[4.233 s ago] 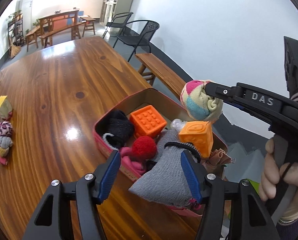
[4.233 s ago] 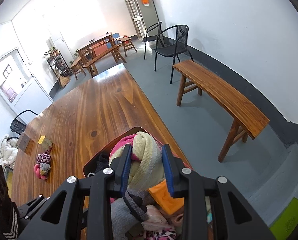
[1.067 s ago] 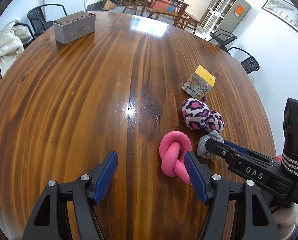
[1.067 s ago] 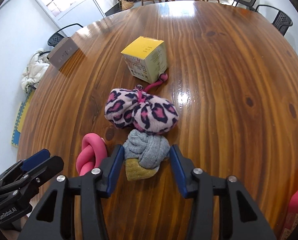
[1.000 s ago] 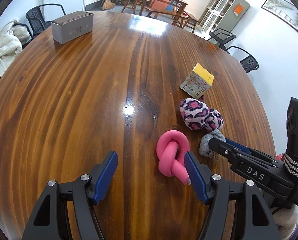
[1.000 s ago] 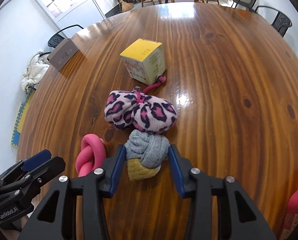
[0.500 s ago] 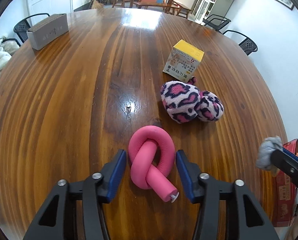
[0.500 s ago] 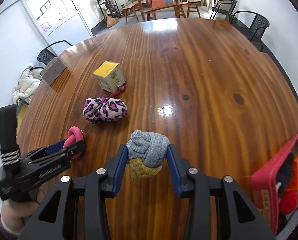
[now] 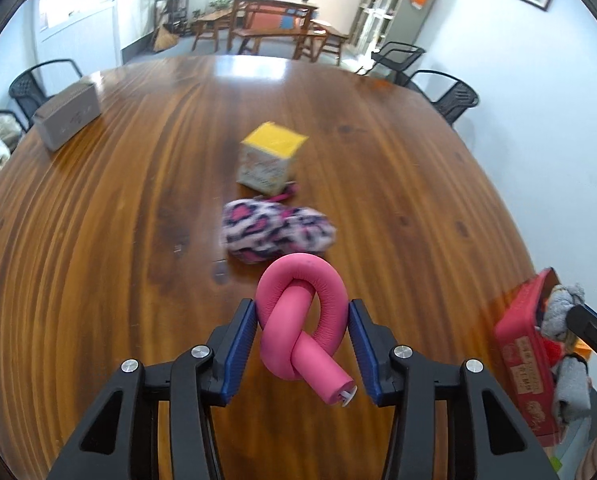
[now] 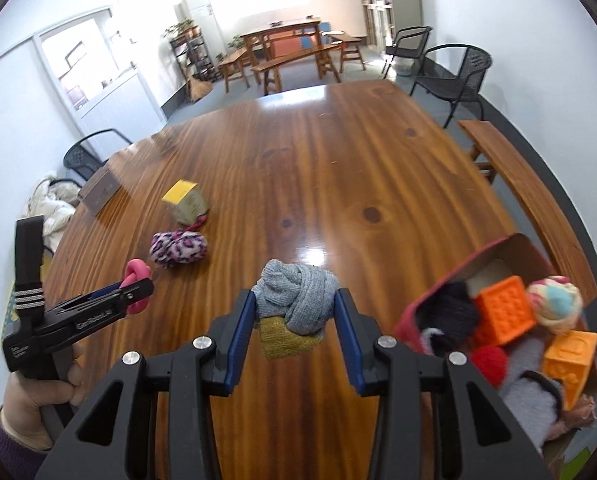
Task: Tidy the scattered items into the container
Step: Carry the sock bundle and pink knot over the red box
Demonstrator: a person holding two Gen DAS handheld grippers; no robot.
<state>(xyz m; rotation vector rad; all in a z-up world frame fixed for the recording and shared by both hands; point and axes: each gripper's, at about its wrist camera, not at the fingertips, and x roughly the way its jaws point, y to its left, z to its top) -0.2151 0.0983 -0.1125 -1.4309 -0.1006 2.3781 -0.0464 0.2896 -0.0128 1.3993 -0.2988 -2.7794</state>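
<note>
the right hand-held gripper (image 10: 294, 320) is clenched on the grey sock ball (image 10: 296, 302), which is clamped between both blue pads and lifted clear of the table (image 10: 338, 160). the red container (image 10: 426, 308) lies to the right of this hand-held gripper and slightly ahead, near it. its open top faces up, and its long axis runs from near right to far left across the table edge. it already holds orange blocks (image 10: 502, 308), a striped sock ball (image 10: 554, 304) and dark fabric items. judged from this layout, the coming move is a rightward carry until the grey sock ball is above the container opening.

the left hand-held gripper (image 9: 302, 344) is clenched on the pink knotted tube (image 9: 302, 328), with the loop gripped across its width and the free end pointing back toward the camera. in the left wrist view the red container (image 9: 526, 360) sits at the far right, well apart from this hand-held gripper. the right arm is therefore nearer to the container.

beyond the pink knotted tube, the leopard-print bundle (image 9: 276, 232) rests on the table, and the yellow-topped box (image 9: 270, 160) stands just behind it. both are on the far side of the left hand-held gripper from the container.
</note>
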